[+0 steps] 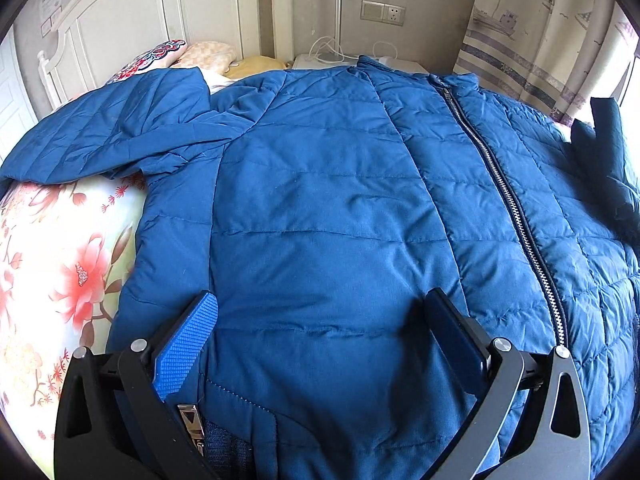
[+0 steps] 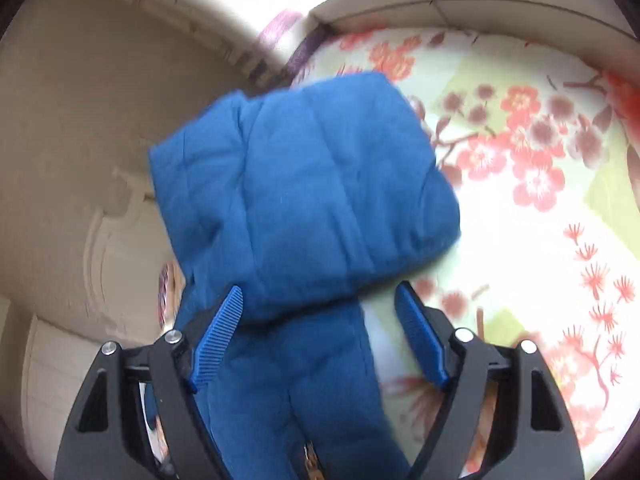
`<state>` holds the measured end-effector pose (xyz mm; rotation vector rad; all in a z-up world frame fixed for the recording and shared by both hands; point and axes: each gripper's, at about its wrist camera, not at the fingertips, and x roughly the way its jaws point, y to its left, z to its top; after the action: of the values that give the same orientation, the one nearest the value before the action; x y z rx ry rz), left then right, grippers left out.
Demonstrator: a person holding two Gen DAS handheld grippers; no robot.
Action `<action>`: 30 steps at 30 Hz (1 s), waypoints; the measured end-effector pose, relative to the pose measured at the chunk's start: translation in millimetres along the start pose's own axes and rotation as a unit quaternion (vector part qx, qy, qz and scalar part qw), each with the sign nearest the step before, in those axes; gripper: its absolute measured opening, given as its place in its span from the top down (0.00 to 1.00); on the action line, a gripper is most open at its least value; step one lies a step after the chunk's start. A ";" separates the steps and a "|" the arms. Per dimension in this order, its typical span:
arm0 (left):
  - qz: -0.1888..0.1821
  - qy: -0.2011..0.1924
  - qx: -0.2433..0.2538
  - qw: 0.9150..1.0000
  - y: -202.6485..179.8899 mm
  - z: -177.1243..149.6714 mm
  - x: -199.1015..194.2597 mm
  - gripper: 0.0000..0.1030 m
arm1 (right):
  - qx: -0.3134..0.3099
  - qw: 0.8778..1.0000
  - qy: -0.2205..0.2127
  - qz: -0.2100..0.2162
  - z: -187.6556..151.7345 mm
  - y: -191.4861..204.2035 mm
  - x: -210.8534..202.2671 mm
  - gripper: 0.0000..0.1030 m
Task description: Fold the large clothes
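- Folding the blue quilted jacket [image 1: 320, 208], which lies front-up on the floral bedsheet [image 1: 60, 260], zipper [image 1: 516, 216] closed, collar toward the headboard [image 1: 160, 20].
- My left gripper [image 1: 320, 320] hovers over the jacket's lower front, to the side of the zipper where one sleeve lies. Its jaws are spread wide and pinch nothing; I cannot tell whether the tips touch the cloth.
- One sleeve [image 1: 112, 136] lies stretched out from the jacket body toward the headboard side, not yet folded in.
- My right gripper [image 2: 318, 336] is spread too, pads clear of the fabric. The other sleeve [image 2: 304, 200] runs between its jaws, doubled over on itself, cuff end resting on the sheet beside the jacket. View is motion-blurred.
- Judgement: sleeve-folding step, early in the task.
- Next move, as I judge it: close on a sleeve near the cuff and carry it across the jacket front, keeping the body flat.
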<state>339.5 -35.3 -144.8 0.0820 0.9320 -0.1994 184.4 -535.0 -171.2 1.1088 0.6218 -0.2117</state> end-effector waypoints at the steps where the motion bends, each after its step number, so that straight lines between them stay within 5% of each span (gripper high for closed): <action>1: 0.000 0.000 0.000 1.000 0.3 -0.2 0.1 0.04 | 0.008 1.000 -0.011 0.000 0.0 3.9 6.9 0.24; 3: -0.001 -0.001 0.000 1.000 0.2 0.0 -0.3 0.04 | 0.019 0.999 -0.033 0.003 11.2 2.7 3.6 0.26; 5: -0.003 -0.001 -0.001 1.000 0.5 0.0 -0.8 0.04 | 0.007 0.999 -0.051 -0.006 14.9 12.5 4.6 0.55; 7: -0.005 -0.002 -0.002 1.000 1.1 0.0 -1.4 0.04 | -0.056 0.995 -0.084 -0.025 11.5 47.7 0.3 0.70; 10: -0.007 -0.002 -0.002 1.000 2.1 -0.5 -1.6 0.04 | -0.226 0.961 -0.147 -0.053 -18.4 130.6 -3.7 0.78; 12: -0.009 -0.004 -0.002 1.000 2.4 -0.8 -2.3 0.04 | -0.348 0.921 -0.166 -0.047 -49.8 189.1 0.9 0.80; 15: -0.015 -0.007 -0.006 1.000 3.8 -1.8 -3.8 0.04 | -0.484 0.861 -0.154 -0.022 -104.8 260.1 23.4 0.80; 17: -0.017 -0.007 -0.007 1.000 4.7 -2.0 -4.2 0.04 | -0.545 0.831 -0.107 0.013 -138.7 293.7 49.5 0.78; 19: -0.018 -0.008 -0.009 1.000 5.8 -2.5 -4.4 0.04 | -0.575 0.816 -0.051 0.033 -173.4 306.1 58.8 0.40; 20: -0.020 -0.009 -0.010 1.000 6.4 -2.5 -4.7 0.04 | -0.580 0.812 -0.040 0.043 -186.4 310.8 58.3 0.39; 23: -0.022 -0.011 -0.012 1.000 6.7 -2.9 -4.8 0.04 | -0.566 0.822 -0.024 0.061 -187.6 304.0 54.3 0.39; 27: -0.024 -0.013 -0.014 1.000 7.2 -3.6 -5.7 0.04 | -0.501 0.862 -0.069 0.035 -168.3 265.1 7.9 0.39; 30: -0.053 -0.018 -0.035 0.998 15.7 -2.9 -9.7 0.04 | -0.418 0.902 -0.106 0.005 -128.9 215.1 -15.0 0.39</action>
<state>334.9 -18.2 -139.0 -0.0350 0.9074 -0.2657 223.9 -327.2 -35.7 0.2500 0.4357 -0.0372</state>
